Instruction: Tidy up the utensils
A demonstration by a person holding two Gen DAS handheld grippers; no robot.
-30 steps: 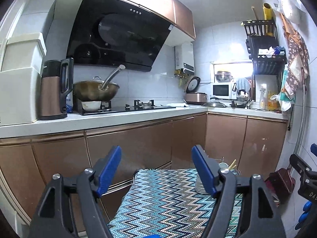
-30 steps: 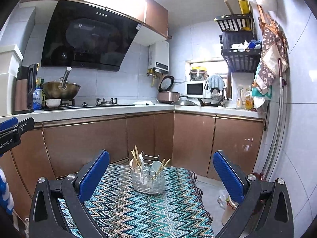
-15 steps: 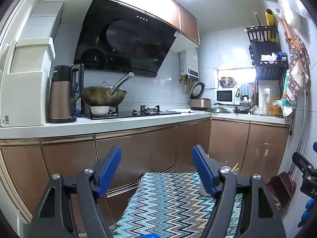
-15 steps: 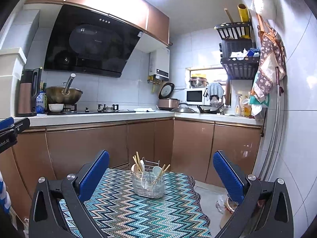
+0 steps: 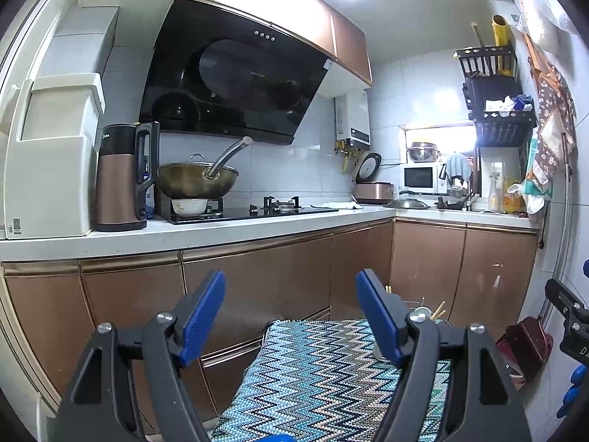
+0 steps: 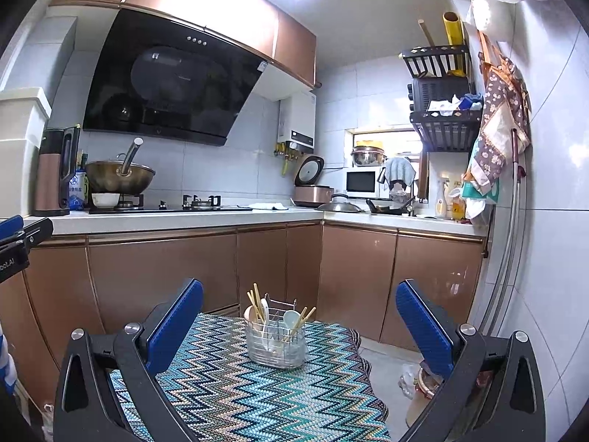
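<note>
A clear utensil holder (image 6: 276, 342) with a wire rack stands at the far end of a table under a zigzag cloth (image 6: 235, 394). It holds wooden chopsticks (image 6: 255, 300) and pale spoons (image 6: 291, 318). My right gripper (image 6: 298, 320) is open and empty, held above the cloth short of the holder. My left gripper (image 5: 291, 316) is open and empty; in its view the holder (image 5: 423, 313) is mostly hidden behind the right finger. The cloth also shows there (image 5: 324, 375).
Bronze cabinets (image 6: 165, 276) and a white counter (image 6: 184, 219) run behind the table. A wok (image 6: 119, 178), kettle (image 6: 55, 173), rice cooker (image 6: 313, 193) and microwave (image 6: 362, 182) stand on the counter. Floor clutter (image 6: 419, 379) lies right of the table.
Both views have tilted upward a little: the table and holder sit lower in frame. Both grippers stay open and empty.
</note>
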